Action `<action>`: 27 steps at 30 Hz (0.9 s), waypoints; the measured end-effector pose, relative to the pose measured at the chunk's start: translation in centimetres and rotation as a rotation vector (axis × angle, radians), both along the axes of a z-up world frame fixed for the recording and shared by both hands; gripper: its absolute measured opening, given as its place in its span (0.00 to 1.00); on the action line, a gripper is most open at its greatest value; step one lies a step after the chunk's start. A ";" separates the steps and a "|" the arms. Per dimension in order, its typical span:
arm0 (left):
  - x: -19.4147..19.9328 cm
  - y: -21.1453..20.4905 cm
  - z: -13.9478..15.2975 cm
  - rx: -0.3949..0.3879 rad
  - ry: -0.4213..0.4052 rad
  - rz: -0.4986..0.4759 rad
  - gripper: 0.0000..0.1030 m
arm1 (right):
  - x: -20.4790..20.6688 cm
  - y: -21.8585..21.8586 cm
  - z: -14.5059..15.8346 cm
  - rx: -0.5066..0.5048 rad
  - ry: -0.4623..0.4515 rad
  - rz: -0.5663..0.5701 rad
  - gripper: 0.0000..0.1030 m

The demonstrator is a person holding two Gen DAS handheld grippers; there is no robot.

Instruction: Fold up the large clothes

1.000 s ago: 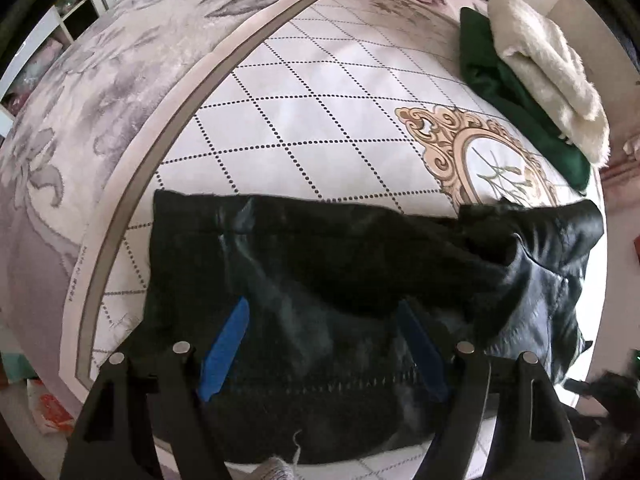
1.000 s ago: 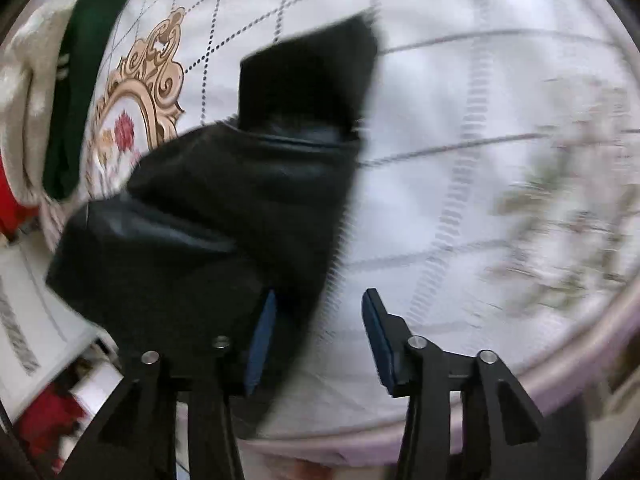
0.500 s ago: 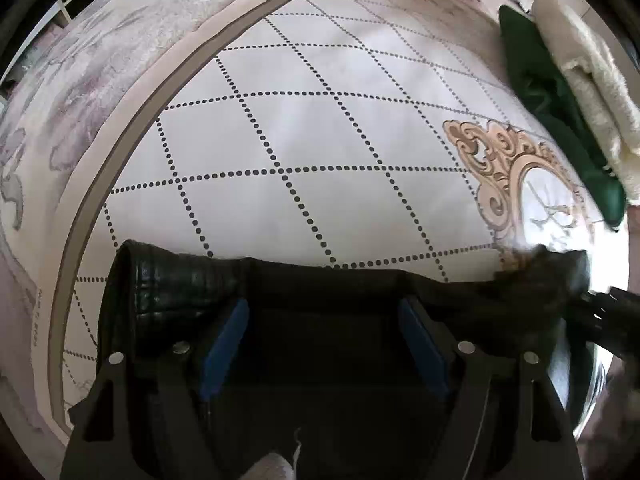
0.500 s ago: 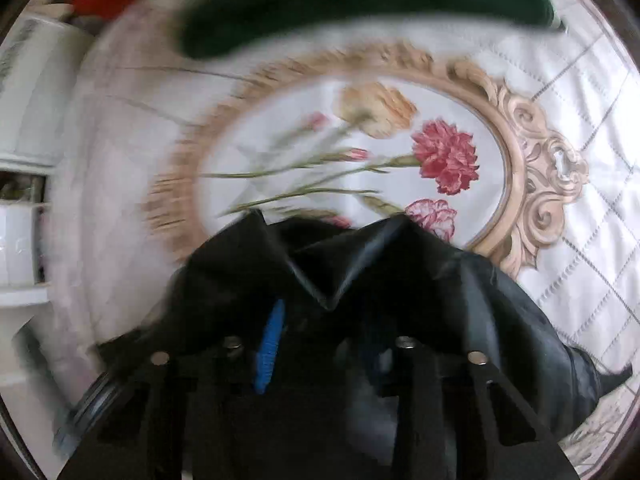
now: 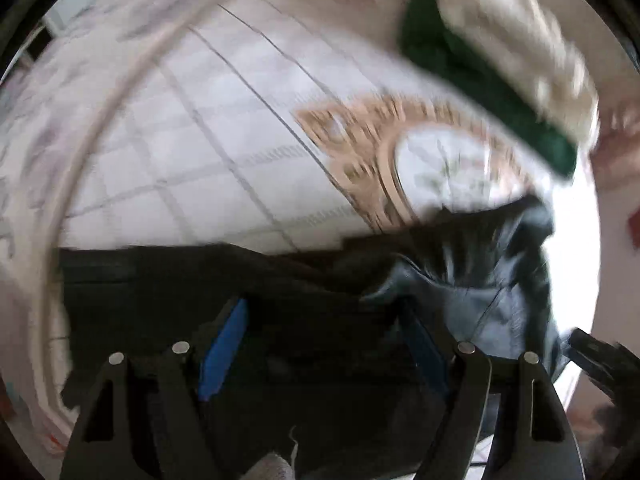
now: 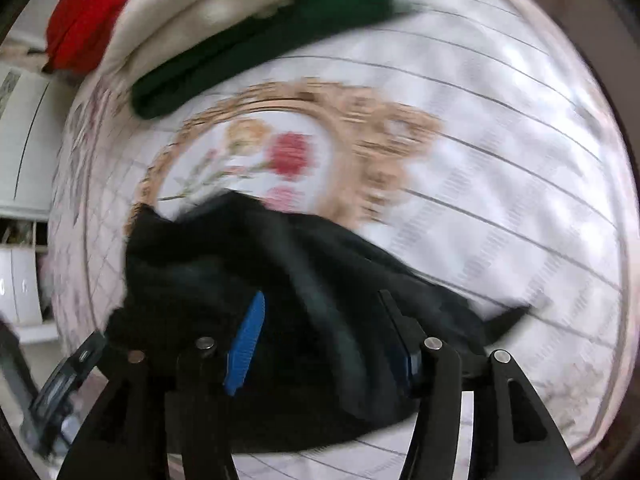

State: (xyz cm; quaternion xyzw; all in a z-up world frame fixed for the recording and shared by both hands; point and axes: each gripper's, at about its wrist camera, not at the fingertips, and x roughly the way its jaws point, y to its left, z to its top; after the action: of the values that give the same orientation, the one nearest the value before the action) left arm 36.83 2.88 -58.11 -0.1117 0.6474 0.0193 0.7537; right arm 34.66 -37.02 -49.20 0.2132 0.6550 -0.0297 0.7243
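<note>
Left gripper (image 5: 324,344): jaws spread wide over the black leather jacket (image 5: 280,320), blue pads clear on both sides, nothing pinched that I can see. Right gripper (image 6: 324,340): likewise wide apart, low over the collar end of the same jacket (image 6: 248,280); whether any fabric sits between the pads is lost to blur.

Jacket lies bunched along the near edge of the bedspread (image 5: 192,140), its far margin just reaching the gold medallion (image 6: 360,140).

Beyond, along the far edge: folded dark green garment (image 6: 256,48), cream fleece (image 6: 188,12) stacked on it, a red item (image 6: 88,12) behind.

Risks, as I judge them: slick leather (stiff, heavy) may slide off the near edge if dragged; a hasty pinch could catch one layer only and skew the fold; both views are smeared, so aim is uncertain.
</note>
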 end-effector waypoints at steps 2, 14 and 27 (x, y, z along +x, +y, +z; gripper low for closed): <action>0.4 -1.0 -2.2 0.037 0.021 -0.027 0.84 | -2.7 -2.9 -0.3 0.057 0.008 -0.081 0.58; -2.0 0.5 0.6 -0.041 0.045 -0.003 1.00 | -5.2 -5.5 -12.4 0.639 -0.091 -0.248 0.70; -2.9 -1.9 -3.0 0.034 0.101 -0.029 1.00 | -2.4 -2.1 -10.3 0.632 -0.213 -0.223 0.14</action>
State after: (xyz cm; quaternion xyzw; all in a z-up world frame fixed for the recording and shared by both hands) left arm 33.97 0.93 -61.07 -0.0883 0.6858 0.0250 0.7220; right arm 32.22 -39.13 -59.51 0.4989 0.5253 0.1179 0.6792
